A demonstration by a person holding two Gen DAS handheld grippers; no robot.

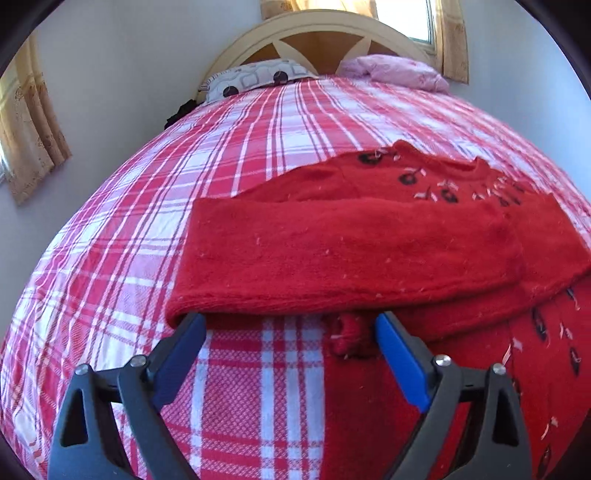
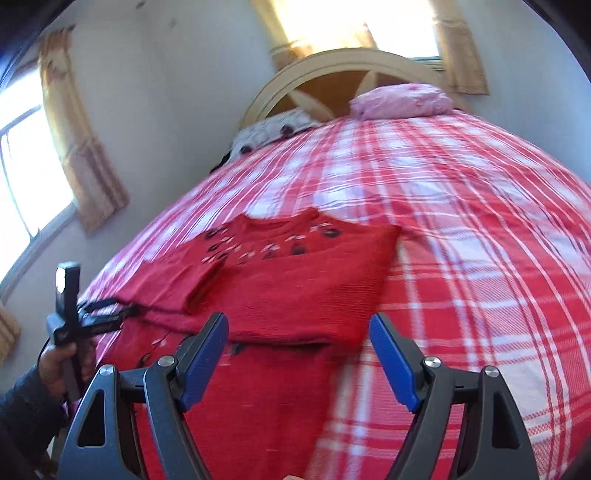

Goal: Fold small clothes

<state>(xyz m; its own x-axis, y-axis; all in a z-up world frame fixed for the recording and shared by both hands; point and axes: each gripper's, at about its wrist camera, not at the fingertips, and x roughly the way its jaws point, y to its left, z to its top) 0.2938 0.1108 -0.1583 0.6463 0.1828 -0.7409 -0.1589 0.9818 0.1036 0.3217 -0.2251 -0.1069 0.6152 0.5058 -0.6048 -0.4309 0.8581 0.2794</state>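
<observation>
1. Left gripper (image 1: pixel 290 319): two black angular arms with metal pivot pins carry flat blue pads. The jaws stand spread wide; nothing is pinched. The tips sit at the near folded edge of the sweater, angled downward toward the bed.

2. Right gripper (image 2: pixel 298 320): same construction, blue ribbed pads, jaws spread with nothing between them. It points down at the sweater's near portion.

3. Left hand (image 2: pixel 61 363), seen from the right wrist view: it grips the black handle of its tool at the left edge of the bed; a dark knit sleeve (image 2: pixel 26 410) covers the wrist.

4. Red sweater (image 1: pixel 354 251): fuzzy knit with pale lint flecks, black and white floral motifs near the neckline and down the body. It lies flat on the bed, one sleeve folded across the chest as a broad horizontal band. In the right wrist view it is motion-blurred.

5. Bedcover (image 1: pixel 229 155): woven red, pink and white plaid, lightly creased, covering the whole mattress.

6. At the head of the bed: a patterned white pillow (image 1: pixel 255 75), a pink bundle of cloth (image 1: pixel 395 70), and an arched cream headboard (image 1: pixel 317 26) with spokes.

7. Tan curtains (image 1: pixel 27 133) hang at the windows.
</observation>
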